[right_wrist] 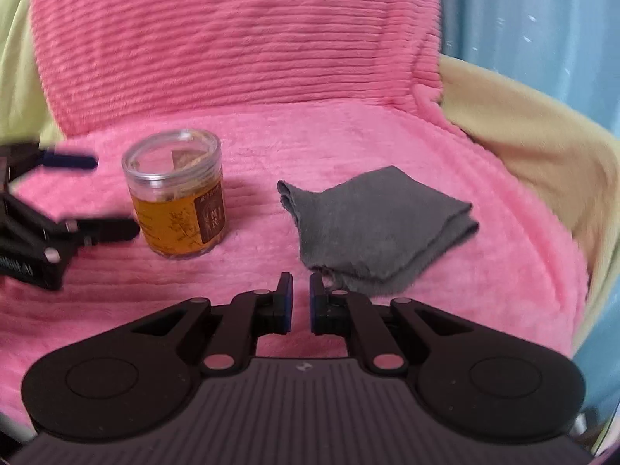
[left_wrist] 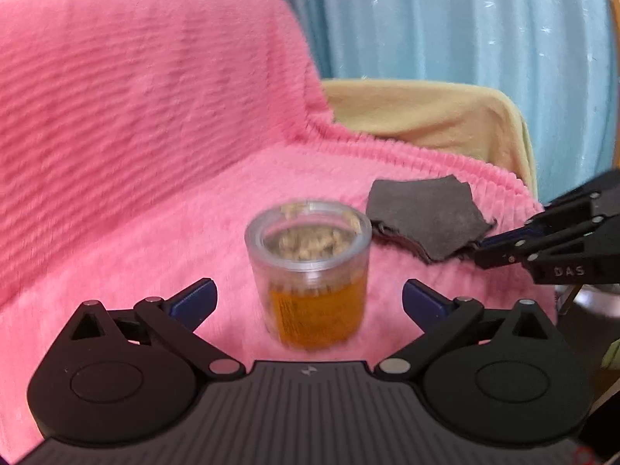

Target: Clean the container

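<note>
A clear plastic jar (left_wrist: 314,310) with a transparent lid and an orange label stands upright on the pink blanket; it also shows in the right wrist view as the jar (right_wrist: 178,201). My left gripper (left_wrist: 308,286) is open, its blue-padded fingers on either side of the jar's near face without touching it. A folded dark grey cloth (right_wrist: 372,224) lies to the jar's right. My right gripper (right_wrist: 300,283) is shut to a narrow gap with nothing in it, just short of the cloth's near corner. From the left wrist view the right gripper (left_wrist: 482,250) points at the cloth (left_wrist: 426,221).
A pink ribbed blanket (right_wrist: 240,58) covers the seat and backrest. A yellow cover (right_wrist: 542,147) drapes the armrest at the right, with a blue curtain (left_wrist: 465,19) behind. The seat's right edge drops off past the cloth.
</note>
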Motion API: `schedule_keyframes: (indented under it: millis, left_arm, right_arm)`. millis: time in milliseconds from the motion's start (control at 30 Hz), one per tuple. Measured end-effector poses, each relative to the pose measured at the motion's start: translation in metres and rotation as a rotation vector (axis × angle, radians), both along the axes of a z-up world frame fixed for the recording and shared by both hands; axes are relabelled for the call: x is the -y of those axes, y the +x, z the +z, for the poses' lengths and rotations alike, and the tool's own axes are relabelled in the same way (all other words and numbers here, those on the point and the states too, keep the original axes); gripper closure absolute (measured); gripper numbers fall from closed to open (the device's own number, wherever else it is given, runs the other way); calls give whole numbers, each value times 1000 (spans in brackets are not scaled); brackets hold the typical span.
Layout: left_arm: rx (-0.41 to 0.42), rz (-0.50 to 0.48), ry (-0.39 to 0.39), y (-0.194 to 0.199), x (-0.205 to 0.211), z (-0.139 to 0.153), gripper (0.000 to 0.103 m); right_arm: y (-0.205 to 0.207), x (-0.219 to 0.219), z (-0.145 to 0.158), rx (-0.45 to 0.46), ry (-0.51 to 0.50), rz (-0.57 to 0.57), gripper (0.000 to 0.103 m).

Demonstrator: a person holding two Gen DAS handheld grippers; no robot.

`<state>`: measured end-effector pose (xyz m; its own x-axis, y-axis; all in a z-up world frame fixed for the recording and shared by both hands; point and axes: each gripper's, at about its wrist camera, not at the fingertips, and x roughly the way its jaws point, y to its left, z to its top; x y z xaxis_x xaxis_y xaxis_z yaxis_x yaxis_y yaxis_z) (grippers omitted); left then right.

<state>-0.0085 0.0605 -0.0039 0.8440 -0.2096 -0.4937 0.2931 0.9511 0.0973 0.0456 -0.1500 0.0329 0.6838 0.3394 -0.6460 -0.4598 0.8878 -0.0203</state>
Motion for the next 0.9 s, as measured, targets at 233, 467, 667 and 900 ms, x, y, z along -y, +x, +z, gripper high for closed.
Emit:
schedule_keyframes:
  millis: [233, 467, 667, 900]
  left_arm:
    - [-47, 119, -54, -11, 6, 0, 0]
    - [-97, 189, -49, -1, 17, -10, 0]
    - [-132, 176, -87, 4, 23, -13, 0]
    - [-128, 183, -57, 4, 35, -17, 0]
  right_arm:
    - [-3, 11, -2, -31, 71, -70, 99]
    - [3, 13, -7, -57, 83, -108, 99]
    - [6, 15, -11, -81, 74, -143, 99]
    - [7, 13, -15, -106, 49, -167, 99]
